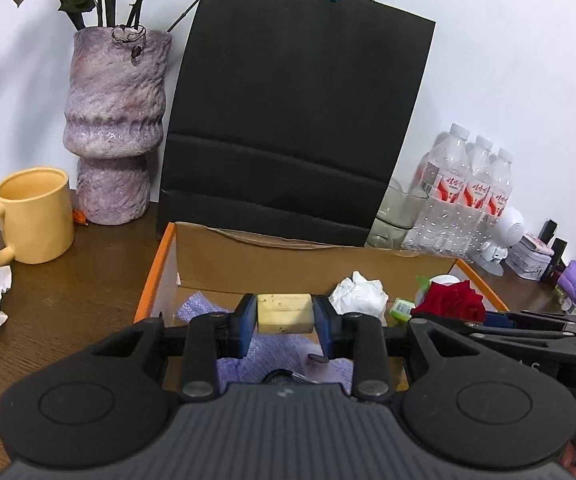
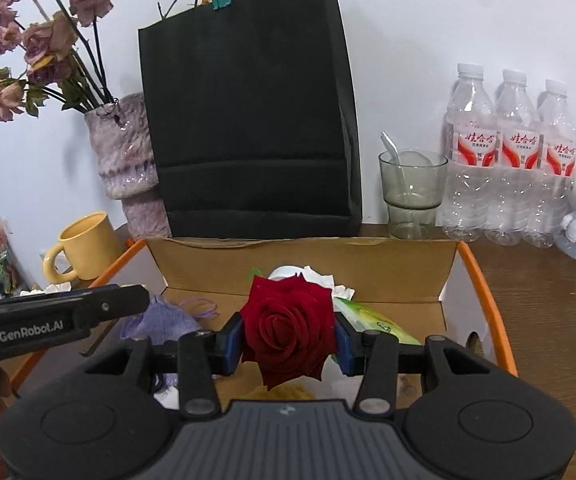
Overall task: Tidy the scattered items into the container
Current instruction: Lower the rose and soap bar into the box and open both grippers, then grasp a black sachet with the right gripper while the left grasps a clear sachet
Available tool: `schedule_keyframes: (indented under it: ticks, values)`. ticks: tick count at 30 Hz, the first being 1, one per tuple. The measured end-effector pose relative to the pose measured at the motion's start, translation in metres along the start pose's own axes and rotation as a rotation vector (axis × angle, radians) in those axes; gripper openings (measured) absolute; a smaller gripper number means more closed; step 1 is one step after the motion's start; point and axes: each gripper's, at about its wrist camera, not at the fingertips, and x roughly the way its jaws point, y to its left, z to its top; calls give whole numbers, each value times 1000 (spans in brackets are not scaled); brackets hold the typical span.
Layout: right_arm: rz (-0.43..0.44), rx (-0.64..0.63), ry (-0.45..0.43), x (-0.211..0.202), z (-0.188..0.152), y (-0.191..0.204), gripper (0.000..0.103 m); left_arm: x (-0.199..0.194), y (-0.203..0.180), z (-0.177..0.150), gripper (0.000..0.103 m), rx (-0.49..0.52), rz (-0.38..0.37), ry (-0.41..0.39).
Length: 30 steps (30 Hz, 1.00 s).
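Here, velvety red rose (image 2: pixel 288 328) and blocky yellowish eraser (image 1: pixel 285 313) over cardboard box (image 2: pixel 303 268)

yellowish block (image 1: pixel 284 313): clamped, above box | red rose (image 2: pixel 288 326): clamped, bloom facing camera | cardboard box (image 2: pixel 303 258): open

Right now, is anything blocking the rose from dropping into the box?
Nothing visible blocks it. The right gripper holds the red rose above the open cardboard box, with only a green packet and crumpled tissue lying inside.
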Motion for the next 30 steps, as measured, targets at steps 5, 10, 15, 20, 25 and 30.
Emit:
schedule_keyframes:
  ticks: [5,10,15,20,25,30]
  values:
    - [-4,-44,28,1,-1,3,92,-1,4,2,103,-44,78,-14]
    - [-64,-59,12,-9,1,1,102,-7,4,4,103,-11,149,-13]
    - [-81,-47,19,-11,1,-3,102,-6,6,3,103,-27,134,11]
    - [-80,-45,19,-10,1,-3,102,-6,1,1,103,-10,126,15]
    - [-78,-54,21,-10,0,0,102,-8,-1,0,103,1,117,13]
    - [-79,-55,17,-13,0,-1,102,-13,-3,0,103,7,96,16]
